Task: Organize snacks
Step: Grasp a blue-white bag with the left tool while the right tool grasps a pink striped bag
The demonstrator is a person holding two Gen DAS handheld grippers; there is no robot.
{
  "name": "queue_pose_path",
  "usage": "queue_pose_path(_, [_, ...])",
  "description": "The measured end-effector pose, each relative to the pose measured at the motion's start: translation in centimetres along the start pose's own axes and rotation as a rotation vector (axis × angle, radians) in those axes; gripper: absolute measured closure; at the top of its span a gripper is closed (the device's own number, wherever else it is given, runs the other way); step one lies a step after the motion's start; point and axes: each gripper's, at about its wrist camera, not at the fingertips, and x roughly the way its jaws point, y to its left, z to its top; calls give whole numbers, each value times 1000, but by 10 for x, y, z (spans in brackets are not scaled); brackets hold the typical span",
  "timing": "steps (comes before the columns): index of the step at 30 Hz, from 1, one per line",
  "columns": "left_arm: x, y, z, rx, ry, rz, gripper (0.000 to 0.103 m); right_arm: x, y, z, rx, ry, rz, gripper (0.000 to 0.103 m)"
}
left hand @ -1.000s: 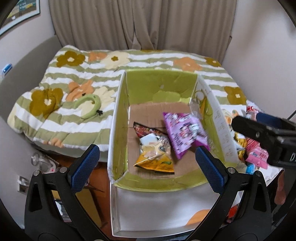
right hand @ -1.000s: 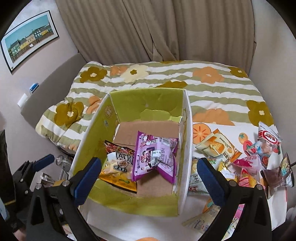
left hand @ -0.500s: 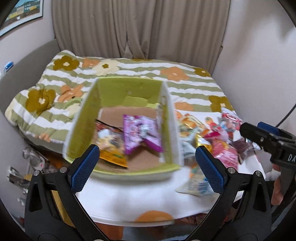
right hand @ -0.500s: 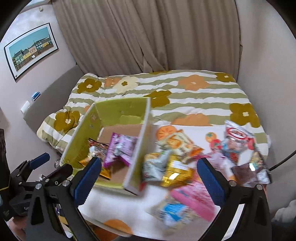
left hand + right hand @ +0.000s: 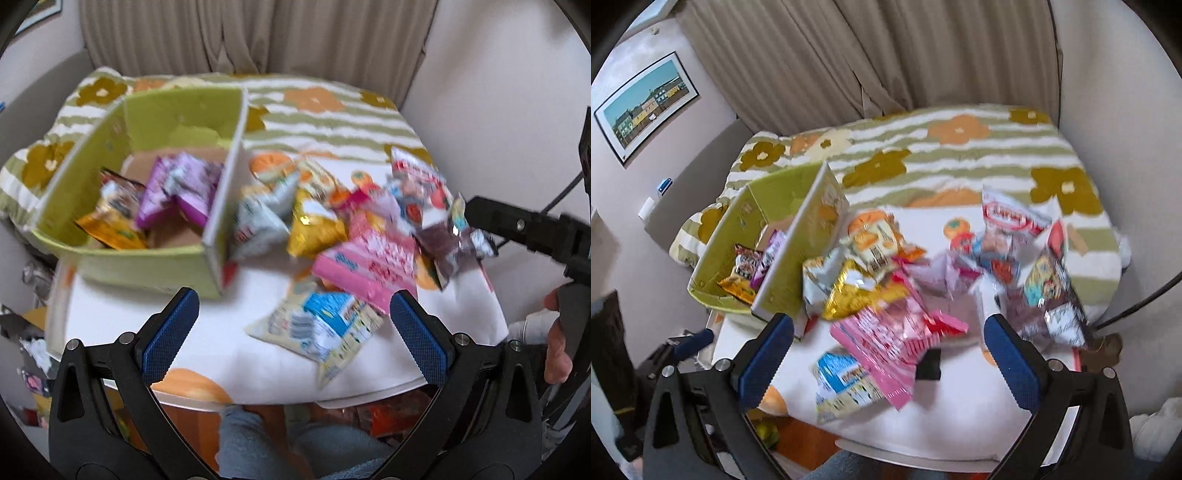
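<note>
Both claws (image 5: 293, 321) (image 5: 888, 349) swung right off box (image 5: 147, 254) to snack pile (image 5: 886, 332), jaws apart, empty; pink pack's (image 5: 373, 266) length runs left-right.

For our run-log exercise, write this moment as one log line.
left gripper: open, empty | right gripper: open, empty | green box: holds a few packets | snack pile: loose beside box

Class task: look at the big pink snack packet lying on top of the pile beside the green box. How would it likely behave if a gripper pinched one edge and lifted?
The pink packet looks like thin film, so it would probably sag and crinkle rather than stay flat. Its glossy surface may slip between the pads. It overlaps the blue-and-white packet, so lifting might drag that one along.
</note>
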Motion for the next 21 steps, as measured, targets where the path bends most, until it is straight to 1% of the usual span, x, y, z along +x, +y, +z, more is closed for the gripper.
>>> queue_pose_path(3, [23, -8, -6, 37, 38, -15, 1, 17, -19, -8, 45, 50, 46, 0])
queue_pose_path(9, [70, -12, -12, 116, 121, -54, 1, 57, -36, -21, 108, 132, 98, 0])
queue_pose_path(12, [91, -15, -13, 156, 154, -73, 1, 76, -41, -26, 138, 147, 108, 0])
queue_pose_path(16, [115, -18, -17, 215, 196, -90, 1, 94, -45, -32, 206, 163, 155, 0])
queue_pose_path(18, [122, -16, -18, 203, 211, -147, 1, 103, -46, -32, 238, 168, 165, 0])
queue_pose_path(21, [131, -12, -16, 177, 231, -199, 1, 112, -48, -33, 283, 175, 169, 0])
